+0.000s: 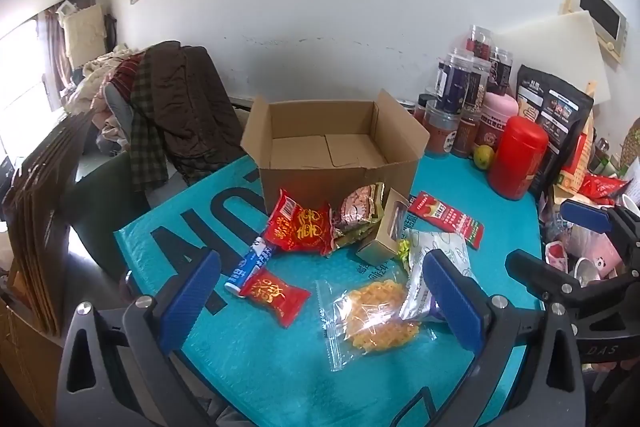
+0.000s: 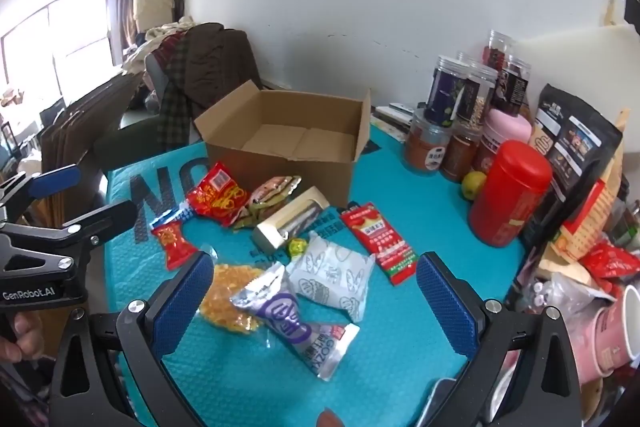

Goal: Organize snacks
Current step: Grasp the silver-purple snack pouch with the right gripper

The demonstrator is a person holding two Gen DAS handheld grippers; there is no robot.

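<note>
Teal tabletop (image 2: 400, 367) strewn with snack packets, cardboard box (image 2: 288, 147) empty beyond. Both fingers spread wide, gripping nothing. Purple-silver packet (image 2: 296, 323) between right gripper (image 2: 312, 303) fingers, long axis diagonal; noodle bag (image 1: 372, 315) between left gripper (image 1: 320, 299) fingers. Right nearer.

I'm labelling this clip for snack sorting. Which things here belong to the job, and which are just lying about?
Job: cardboard box, red packets, clear bag of yellow crisps, silver wrappers, small carton.
Lying about: jars, red canister, black pouch, clothes pile.
</note>
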